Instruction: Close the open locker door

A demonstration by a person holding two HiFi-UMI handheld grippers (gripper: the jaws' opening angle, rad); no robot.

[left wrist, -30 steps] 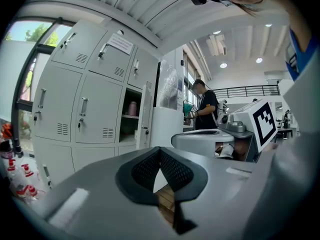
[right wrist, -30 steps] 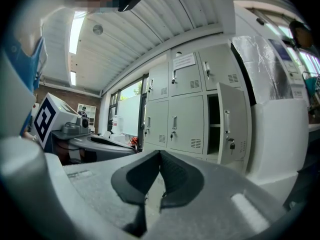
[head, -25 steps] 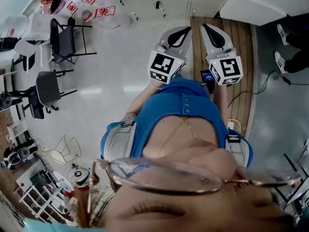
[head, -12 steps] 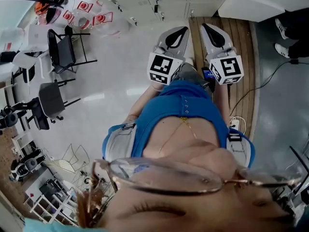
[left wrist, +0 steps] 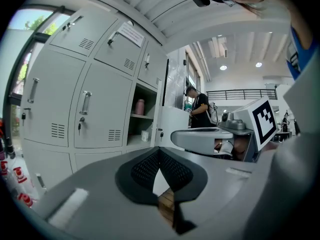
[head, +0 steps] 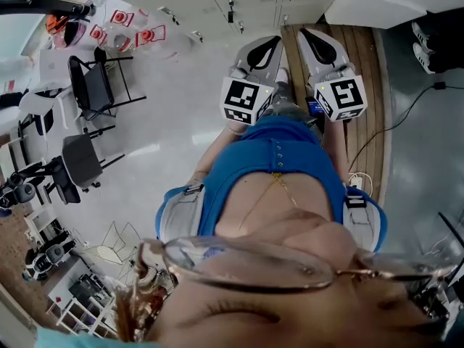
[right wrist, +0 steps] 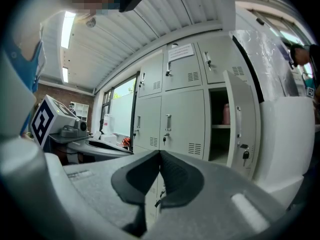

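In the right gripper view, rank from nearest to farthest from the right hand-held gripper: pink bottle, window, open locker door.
1. Open locker door, right, swung outward.
2. Pink bottle, on the shelf inside.
3. Window, far left, past the lockers.

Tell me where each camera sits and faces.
Head view: on the head, aimed steeply down at the floor; blue shirt, left hand-held gripper and right hand-held gripper show.
Left gripper view: rides the left one, faces the lockers; its shut jaws and the right one show.
Right gripper view: rides the right one, faces the open locker door; its shut jaws show.
Shared: both gripper views see the pink bottle in the open locker.
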